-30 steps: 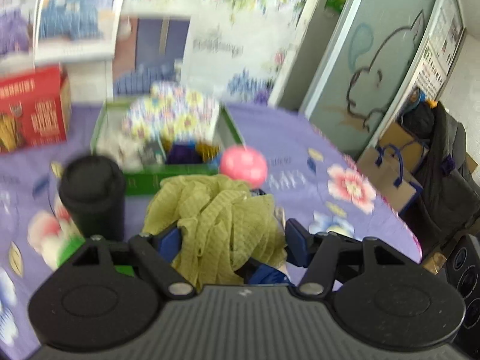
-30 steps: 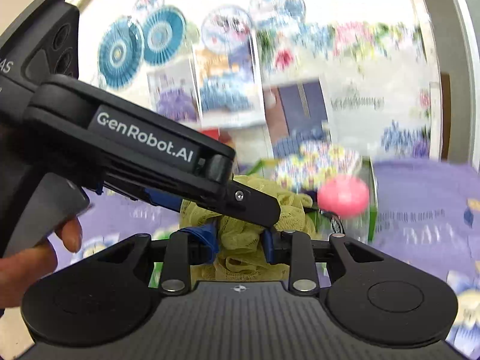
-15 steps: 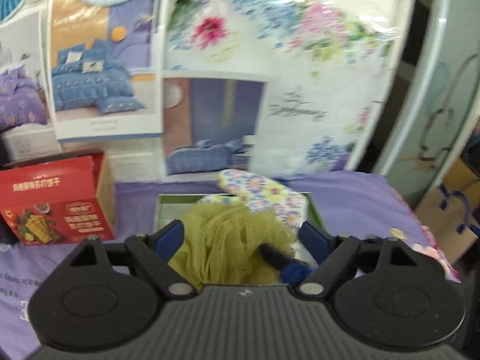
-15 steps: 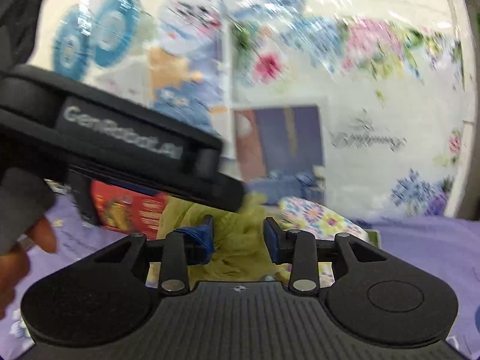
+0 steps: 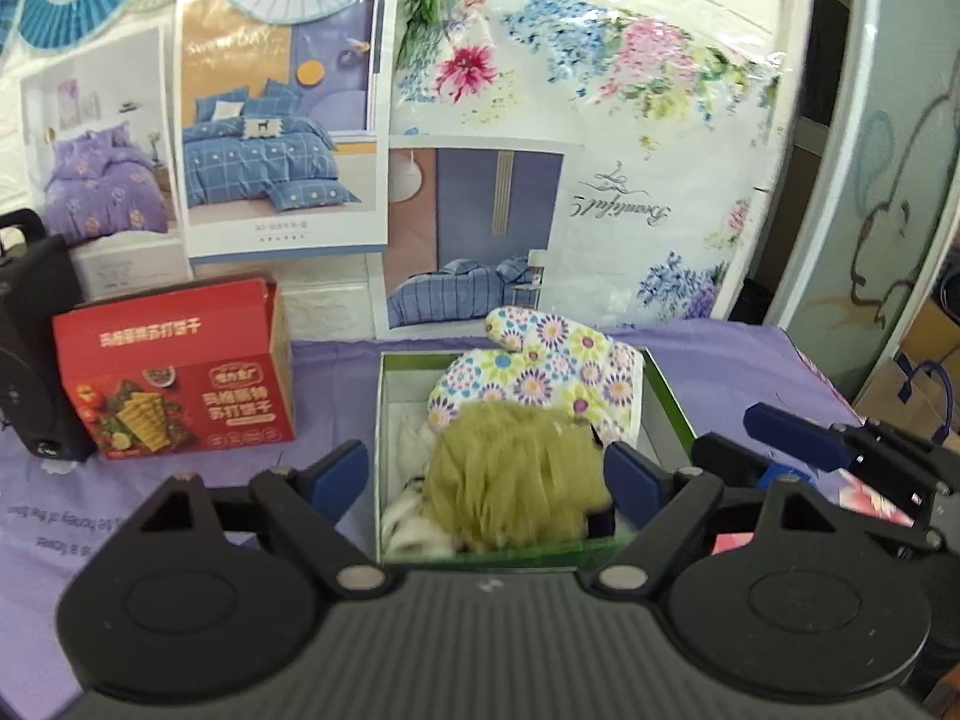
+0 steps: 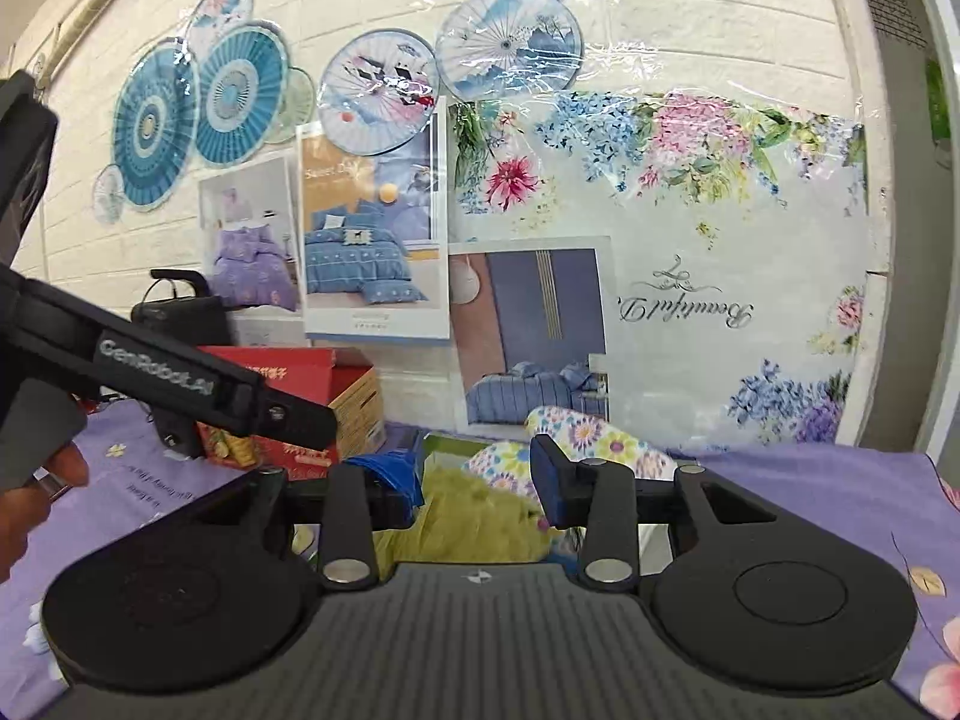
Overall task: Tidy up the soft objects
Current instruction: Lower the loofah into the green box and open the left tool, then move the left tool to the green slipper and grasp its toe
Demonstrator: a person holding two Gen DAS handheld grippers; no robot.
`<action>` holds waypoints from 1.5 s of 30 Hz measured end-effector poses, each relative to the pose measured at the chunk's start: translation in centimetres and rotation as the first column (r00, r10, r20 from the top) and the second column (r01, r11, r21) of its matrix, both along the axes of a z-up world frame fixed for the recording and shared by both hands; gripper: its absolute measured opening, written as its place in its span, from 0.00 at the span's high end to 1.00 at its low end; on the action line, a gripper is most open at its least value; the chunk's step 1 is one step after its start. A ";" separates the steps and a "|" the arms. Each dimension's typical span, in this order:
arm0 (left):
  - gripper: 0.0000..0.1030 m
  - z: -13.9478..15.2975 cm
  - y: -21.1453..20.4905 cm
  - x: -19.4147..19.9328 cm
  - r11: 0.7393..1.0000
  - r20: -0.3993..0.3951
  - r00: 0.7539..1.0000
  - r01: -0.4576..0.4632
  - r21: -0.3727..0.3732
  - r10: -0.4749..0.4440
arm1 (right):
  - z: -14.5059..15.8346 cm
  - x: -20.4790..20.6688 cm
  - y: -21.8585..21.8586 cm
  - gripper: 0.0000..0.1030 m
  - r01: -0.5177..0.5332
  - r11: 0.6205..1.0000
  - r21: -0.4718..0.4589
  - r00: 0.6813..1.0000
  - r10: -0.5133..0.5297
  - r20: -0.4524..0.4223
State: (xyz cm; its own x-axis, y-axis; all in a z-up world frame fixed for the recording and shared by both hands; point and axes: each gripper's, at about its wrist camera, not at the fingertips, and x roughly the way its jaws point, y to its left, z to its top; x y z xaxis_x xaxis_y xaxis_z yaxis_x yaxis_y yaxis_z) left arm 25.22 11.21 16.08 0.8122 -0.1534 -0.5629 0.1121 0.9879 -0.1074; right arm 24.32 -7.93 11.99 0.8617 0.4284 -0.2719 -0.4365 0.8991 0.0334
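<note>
Yellow-green mesh bath pouf (image 5: 516, 474), carried by both tongs a second ago, now dropped in green-rimmed box (image 5: 666, 396). Left gripper (image 5: 486, 474), right gripper (image 6: 477, 480) both spread, empty. Placement done.

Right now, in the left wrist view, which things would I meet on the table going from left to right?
black speaker → red carton → green box holding the yellow-green mesh pouf → right gripper

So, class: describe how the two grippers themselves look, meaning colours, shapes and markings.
The left gripper and the right gripper are matte black, with a ribbed centre, round discs either side and silver rivets. The fingers carry blue pads. The left gripper's side reads "GenRobot.AI" in grey.
</note>
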 end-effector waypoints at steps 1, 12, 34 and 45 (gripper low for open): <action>0.18 -0.2 0.1 -1.4 1.000 0.004 1.000 0.007 0.005 -0.007 | -0.2 -1.2 -0.3 0.78 -0.003 1.000 0.000 1.000 0.003 0.003; 0.17 -9.1 2.1 -12.3 0.998 -0.188 0.981 -0.055 -0.043 0.046 | -7.8 -11.5 -4.7 0.77 0.136 0.991 -0.002 0.972 -0.134 -0.192; 0.17 -14.1 6.0 -15.1 0.977 -0.321 0.925 -0.214 0.010 0.206 | -11.2 -10.5 7.0 0.75 -0.104 0.956 -0.276 0.988 0.067 -0.141; 0.17 -15.5 12.4 -16.1 0.927 -0.366 0.871 -0.371 -0.049 0.329 | -14.6 1.2 10.1 0.75 -0.112 0.938 -0.328 0.921 -0.025 -0.388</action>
